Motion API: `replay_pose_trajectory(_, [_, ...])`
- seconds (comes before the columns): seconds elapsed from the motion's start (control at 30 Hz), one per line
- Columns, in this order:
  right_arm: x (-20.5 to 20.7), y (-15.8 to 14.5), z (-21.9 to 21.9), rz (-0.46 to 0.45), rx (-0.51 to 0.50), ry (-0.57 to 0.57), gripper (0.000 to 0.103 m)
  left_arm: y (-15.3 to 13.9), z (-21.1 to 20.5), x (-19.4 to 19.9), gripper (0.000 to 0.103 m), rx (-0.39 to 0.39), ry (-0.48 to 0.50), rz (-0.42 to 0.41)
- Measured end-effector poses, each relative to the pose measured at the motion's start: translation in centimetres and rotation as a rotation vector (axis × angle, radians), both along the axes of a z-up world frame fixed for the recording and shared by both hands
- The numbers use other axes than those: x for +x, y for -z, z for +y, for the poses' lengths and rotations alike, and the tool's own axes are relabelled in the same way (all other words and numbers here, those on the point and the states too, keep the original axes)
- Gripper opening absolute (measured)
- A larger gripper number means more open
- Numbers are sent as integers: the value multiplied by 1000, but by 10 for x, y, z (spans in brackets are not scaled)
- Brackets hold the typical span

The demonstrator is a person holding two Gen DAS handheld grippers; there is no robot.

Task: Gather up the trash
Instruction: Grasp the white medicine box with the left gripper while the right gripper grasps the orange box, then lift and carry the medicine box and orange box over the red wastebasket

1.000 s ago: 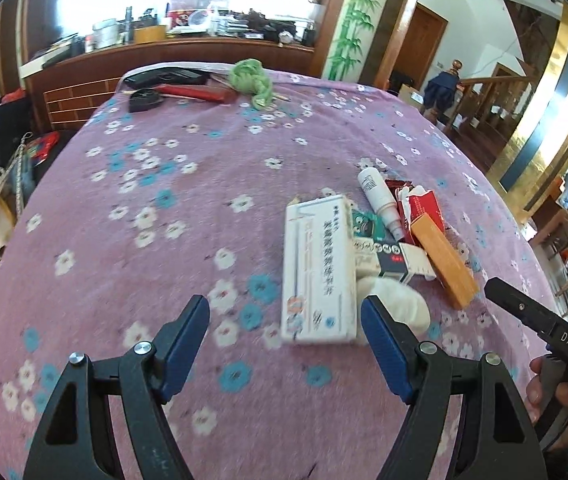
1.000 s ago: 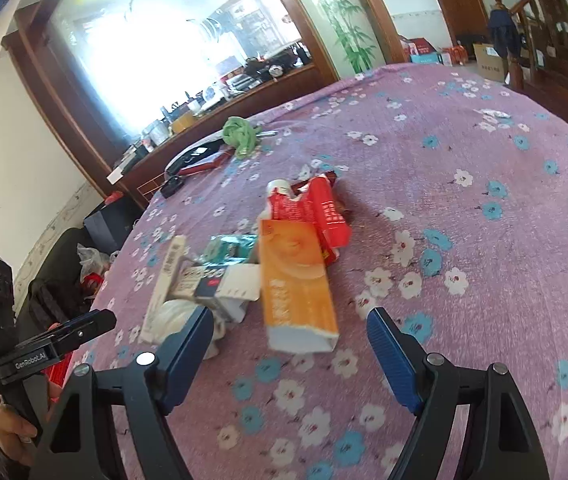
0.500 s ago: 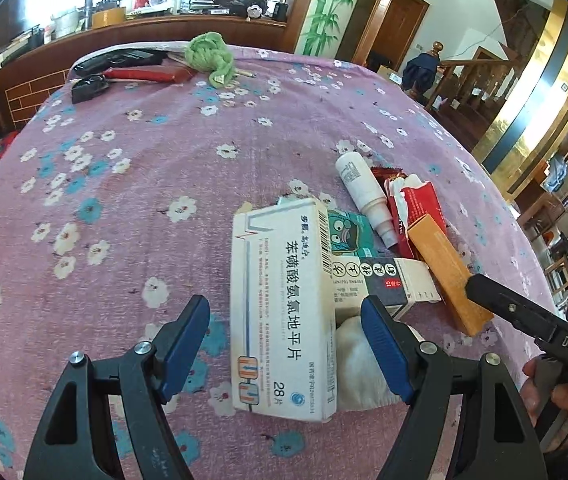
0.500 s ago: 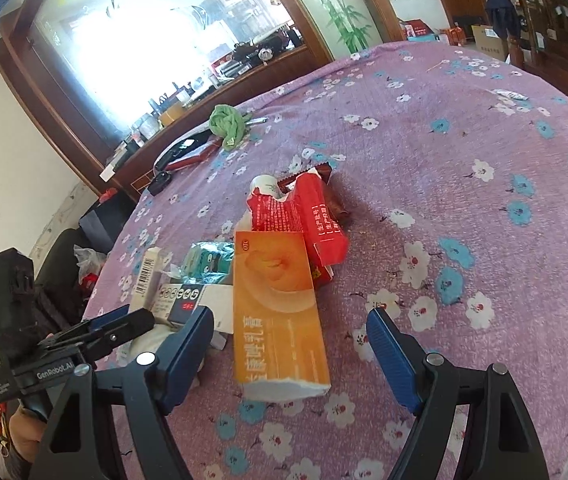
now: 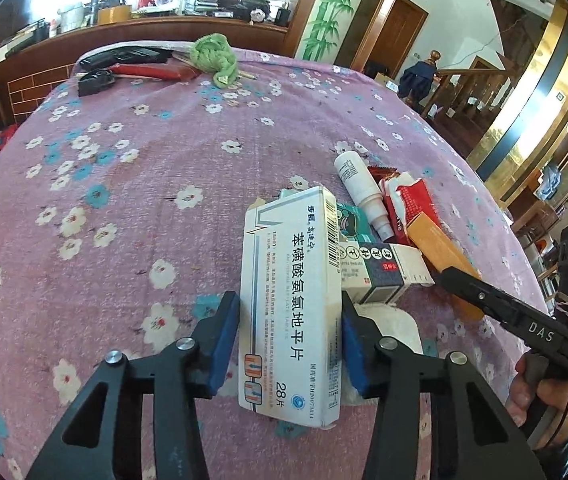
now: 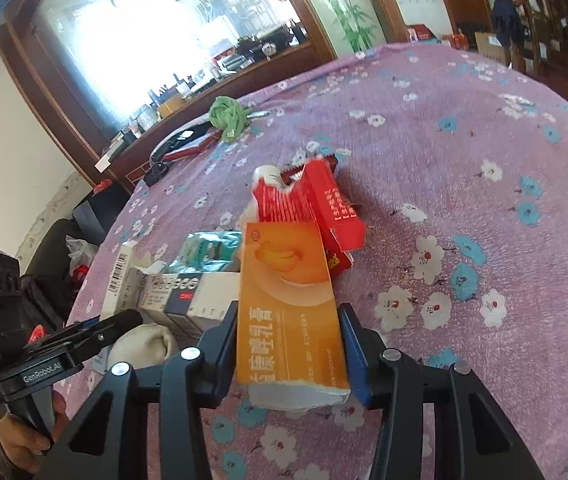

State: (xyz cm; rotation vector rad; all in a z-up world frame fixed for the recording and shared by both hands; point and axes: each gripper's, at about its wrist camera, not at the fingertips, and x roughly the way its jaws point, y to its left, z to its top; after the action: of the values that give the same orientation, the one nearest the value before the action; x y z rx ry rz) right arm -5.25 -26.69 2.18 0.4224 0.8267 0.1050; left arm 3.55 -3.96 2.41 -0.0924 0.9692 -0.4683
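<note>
On the purple flowered tablecloth [image 5: 143, 160] lies a pile of trash. A white medicine box [image 5: 292, 280] sits between the blue pads of my left gripper [image 5: 290, 340], whose jaws are closing and touch both long sides. An orange box [image 6: 288, 280] sits the same way in my right gripper [image 6: 290, 344], also closing, pads against its sides. Between the two boxes lie a dark-labelled carton [image 5: 380, 268], a teal packet [image 5: 350, 220], a white spray bottle [image 5: 360, 188], a torn red packet [image 6: 308, 200] and a white crumpled wad [image 5: 388, 320].
A green cloth [image 5: 213, 54], a red flat item [image 5: 151, 70] and a black object [image 5: 95, 78] lie at the table's far edge. A cluttered wooden counter [image 5: 123, 32] stands behind it. The table drops off close to the right of the pile.
Both grippers came forward and down over their boxes. Their jaws went from wide open to narrowed against the box sides.
</note>
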Motion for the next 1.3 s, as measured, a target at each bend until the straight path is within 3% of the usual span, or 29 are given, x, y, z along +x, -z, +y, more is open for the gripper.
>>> replay_pose_trajectory(0.63, [-73, -16, 47, -68, 87, -109, 48, -11, 77, -98, 49, 129, -139, -77])
replay_pose_trajectory(0.97, [-71, -13, 109, -53, 96, -274, 48, -13, 120, -118, 49, 115, -231, -77])
replay_pose_trajectory(1.3, [-73, -27, 143, -89, 92, -356, 49, -19, 152, -134, 49, 115, -292, -92])
